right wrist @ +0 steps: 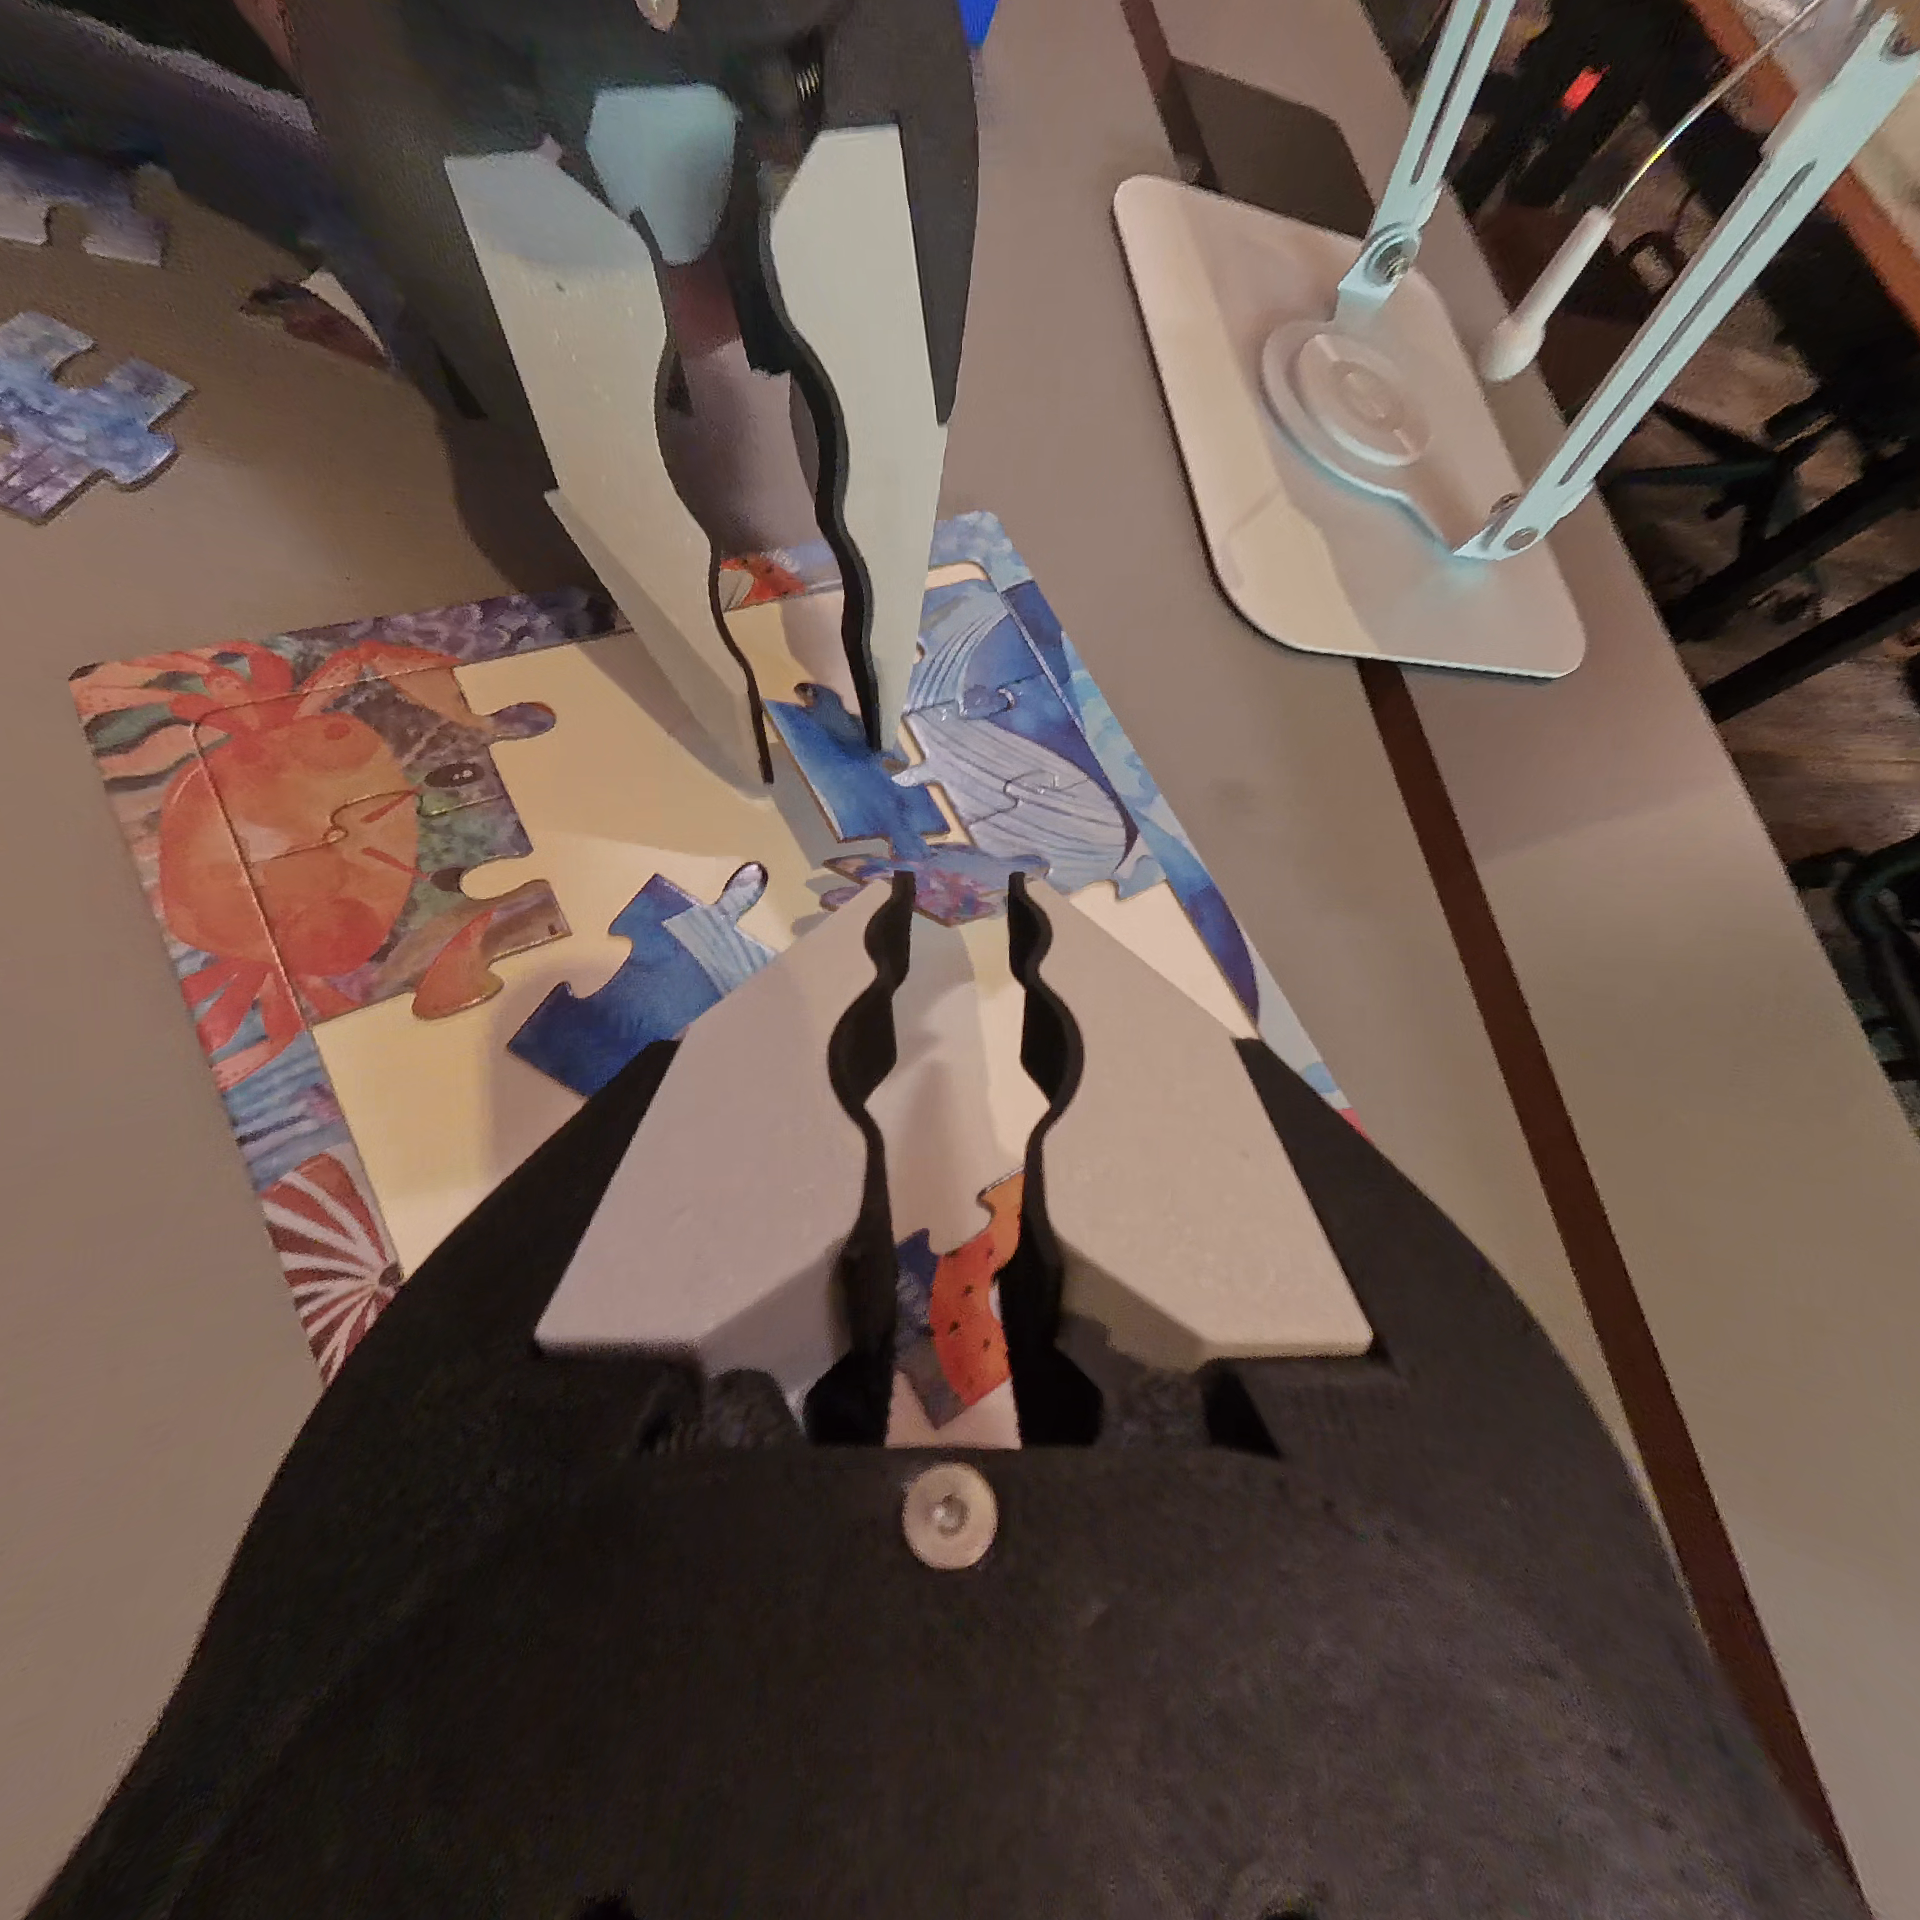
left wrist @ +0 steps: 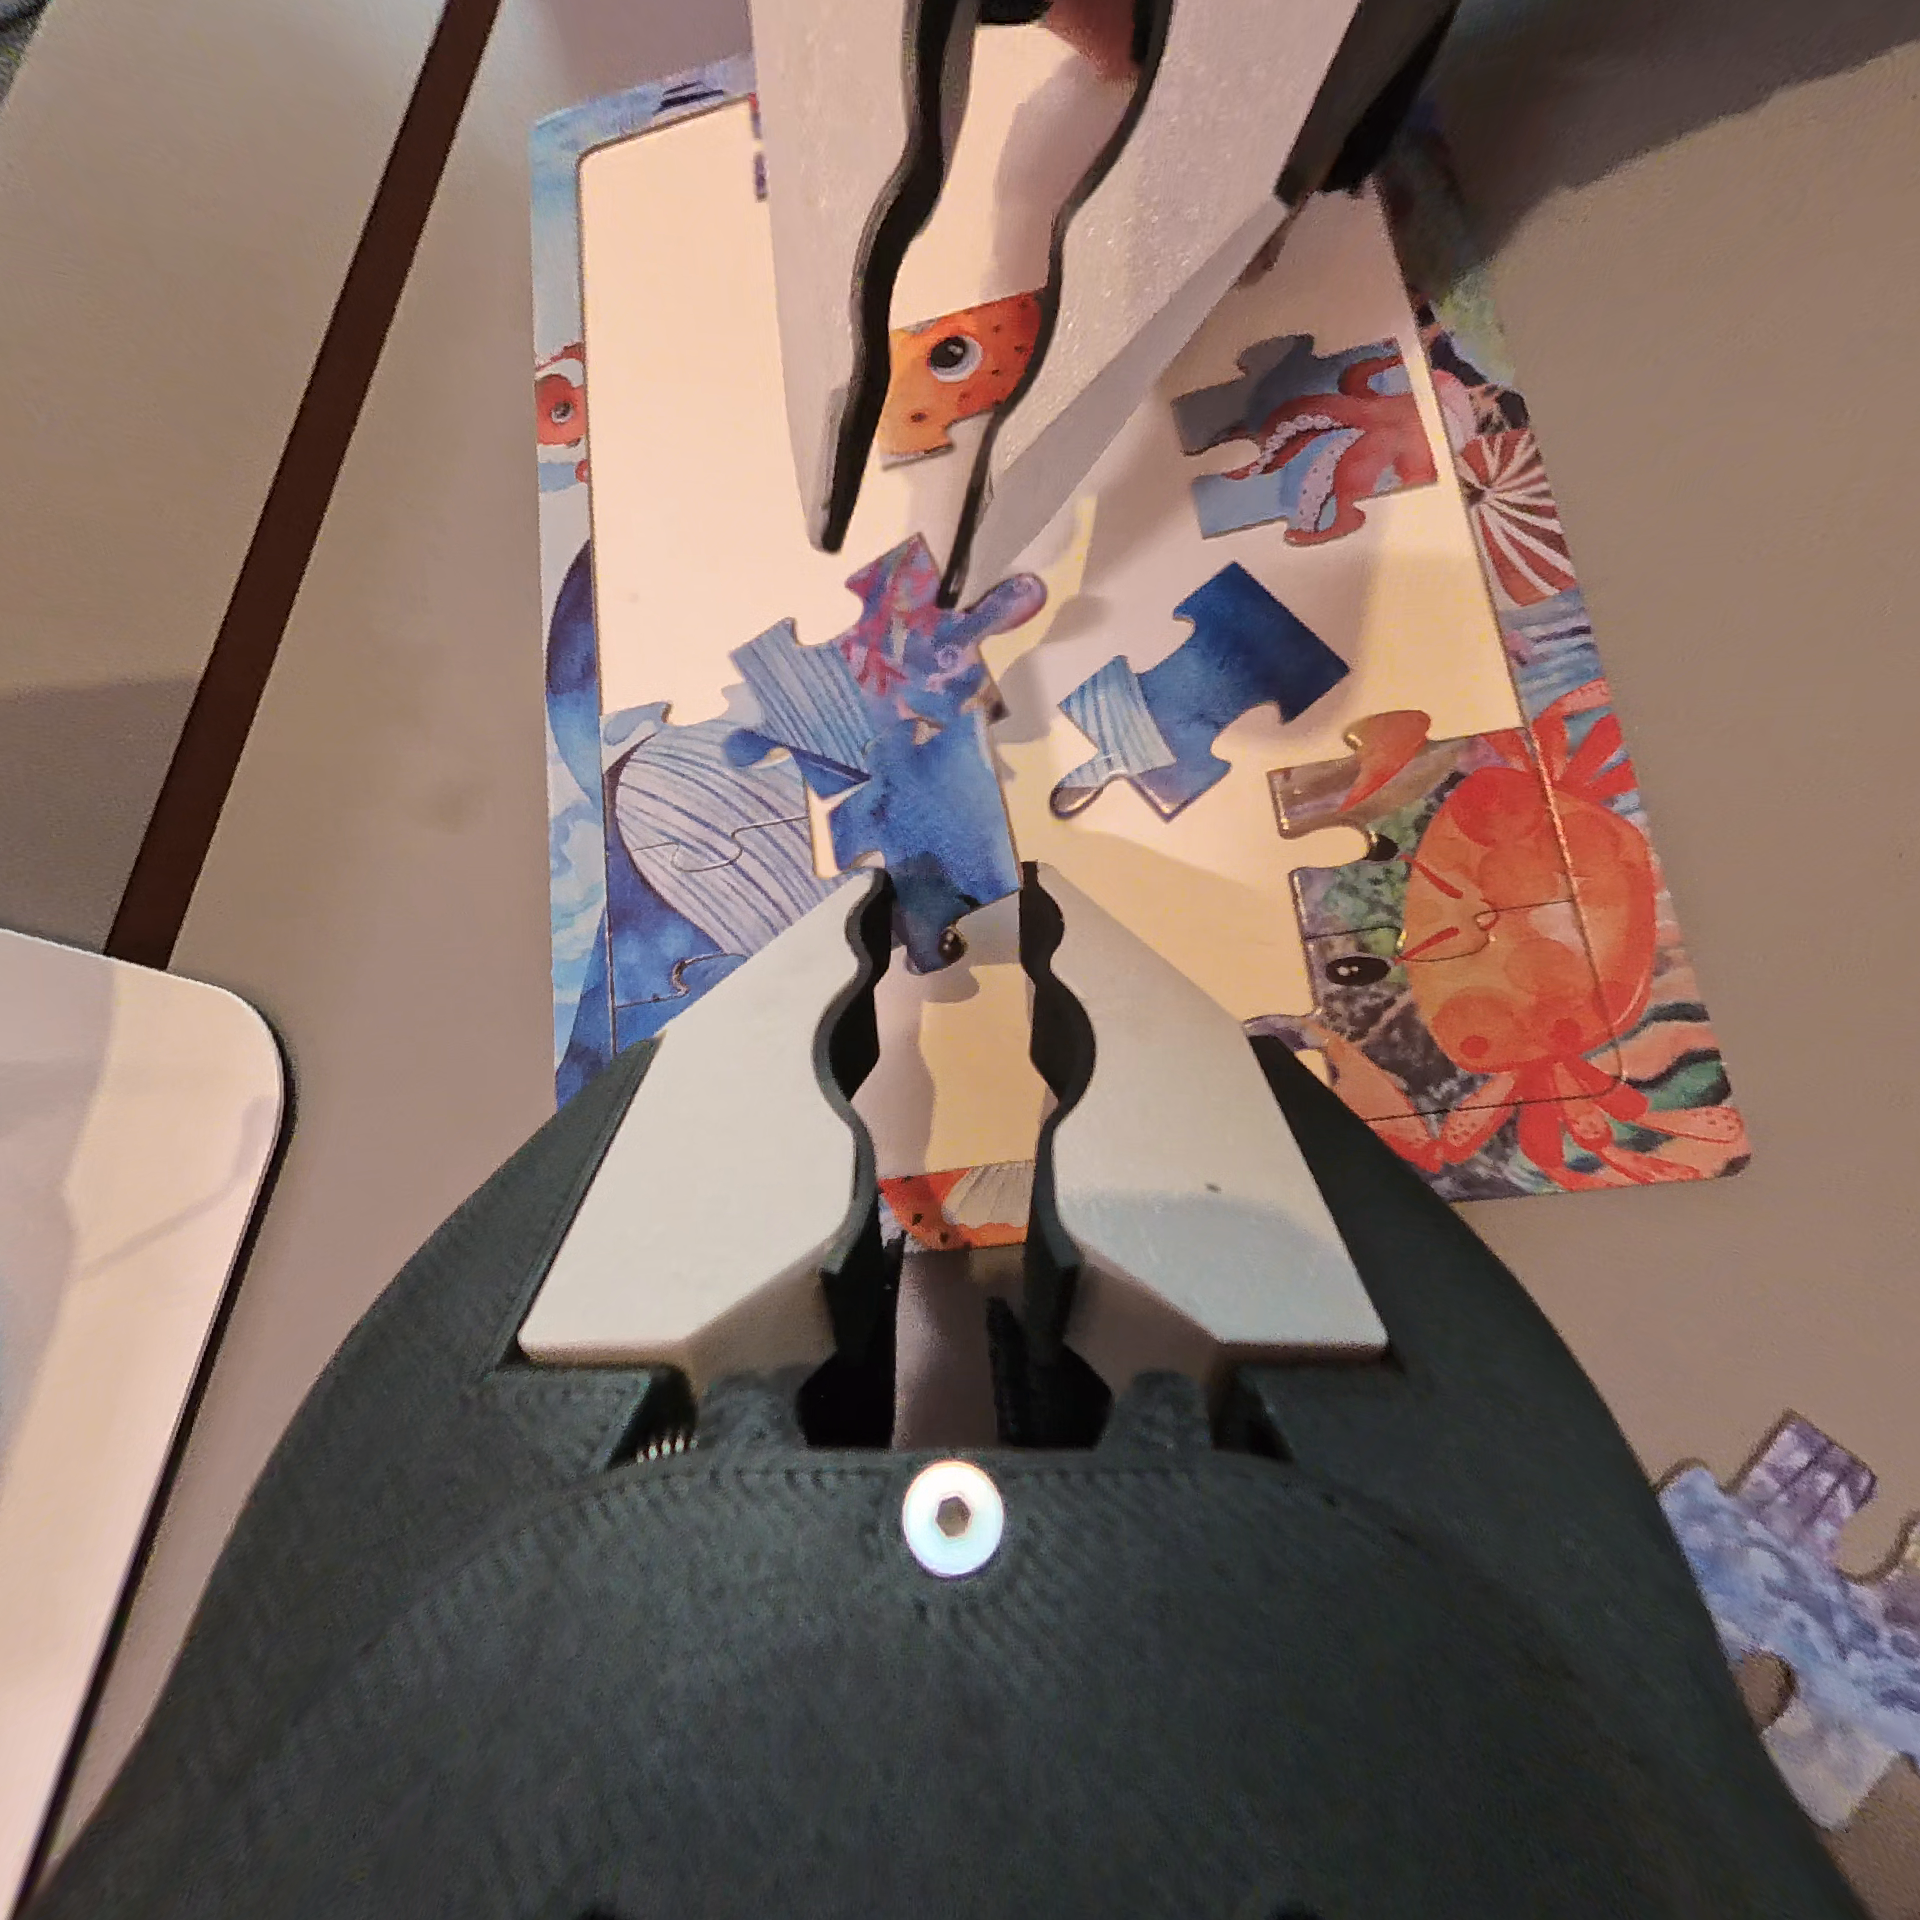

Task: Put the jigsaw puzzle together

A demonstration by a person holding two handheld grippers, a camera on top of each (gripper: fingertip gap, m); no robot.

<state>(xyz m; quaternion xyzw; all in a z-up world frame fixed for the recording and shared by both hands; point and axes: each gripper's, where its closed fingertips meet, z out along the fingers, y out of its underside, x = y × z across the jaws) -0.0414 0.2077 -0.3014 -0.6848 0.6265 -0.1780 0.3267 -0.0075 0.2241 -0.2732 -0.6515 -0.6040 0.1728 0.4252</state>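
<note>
The puzzle tray (left wrist: 665,436) has a cream base and a sea-picture border; it also shows in the right wrist view (right wrist: 644,748). Whale pieces (left wrist: 696,821) sit joined at one end and crab pieces (left wrist: 1496,914) at the other. A dark blue piece (left wrist: 935,810) lies beside the whale, with a purple coral piece (left wrist: 914,644) overlapping it. My left gripper (left wrist: 954,883) is open, with one fingertip (right wrist: 873,743) on the dark blue piece (right wrist: 862,795). My right gripper (right wrist: 961,883) is open over the coral piece (right wrist: 956,883), one fingertip (left wrist: 951,597) touching it.
Loose in the tray lie a blue piece (left wrist: 1195,707), an octopus piece (left wrist: 1309,436) and an orange fish piece (left wrist: 956,374). Purple-blue pieces (right wrist: 73,416) lie on the table outside it. A lamp base (right wrist: 1340,436) stands near the table's dark edge (right wrist: 1538,1039). Across from one pair of fingers to the other is roughly 5 cm.
</note>
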